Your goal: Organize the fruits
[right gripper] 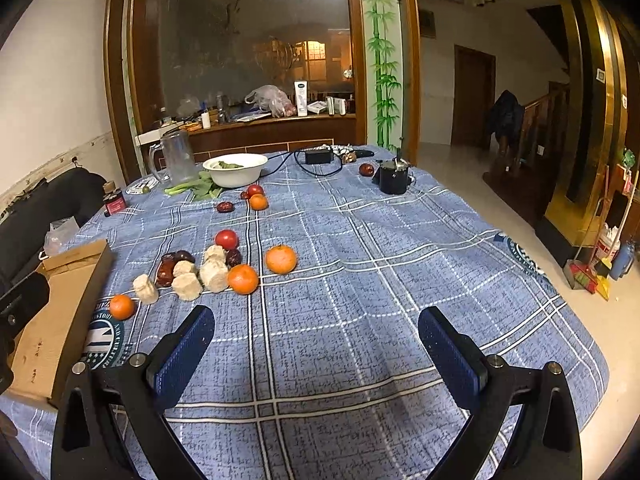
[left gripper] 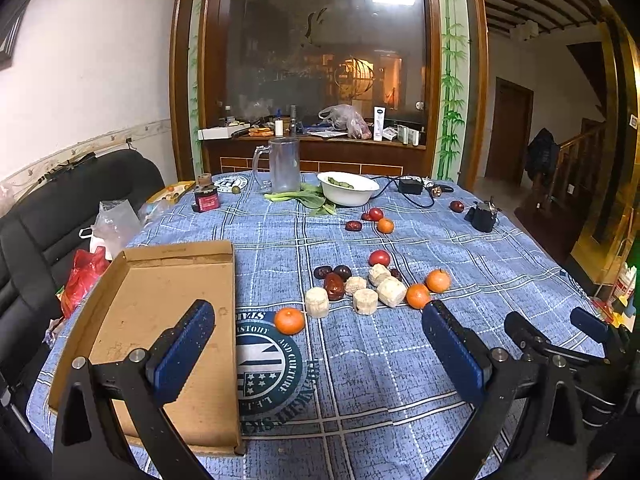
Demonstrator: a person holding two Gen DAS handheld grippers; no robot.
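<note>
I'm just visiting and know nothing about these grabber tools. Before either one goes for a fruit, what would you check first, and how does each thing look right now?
1. Left gripper open and holding nothing: ok.
2. Right gripper open and holding nothing: ok.
3. Cardboard tray has bare floor free for fruit: ok.
4. Nearest orange lies apart from the pale blocks, so fingers could straddle it: ok.
5. Dark red dates are packed against the blocks, awkward to grasp singly: not ok.
6. Which fruits belong in the tray: cannot tell.
</note>
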